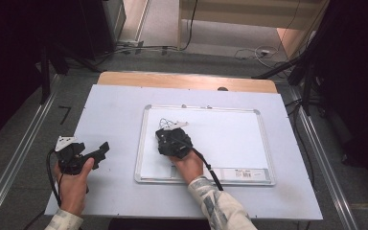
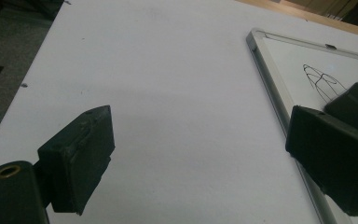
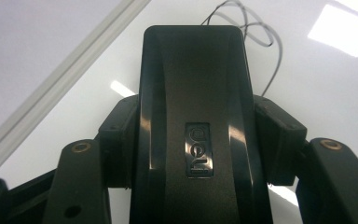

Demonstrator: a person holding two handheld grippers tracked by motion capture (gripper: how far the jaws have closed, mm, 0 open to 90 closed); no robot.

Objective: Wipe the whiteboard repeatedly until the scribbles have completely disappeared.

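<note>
place: lab | cues: aluminium rails point(image 1: 19, 153), floor cables point(image 1: 249, 51), whiteboard point(image 1: 230, 139)

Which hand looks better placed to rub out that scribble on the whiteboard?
The right. Its hand-held gripper is shut on a black eraser just beside the scribble on the whiteboard. The left hand-held gripper is open, holds nothing, and sits off the board.

One whiteboard point(image 1: 230, 139) lies on the worktop point(image 1: 115, 110), with one black eraser point(image 3: 193, 116) on it, near its left frame edge, and one scribble point(image 2: 321, 80) drawn just beyond the eraser; two claws: right claw point(image 1: 173, 139) over the whiteboard, left claw point(image 1: 98, 153) beside it
</note>
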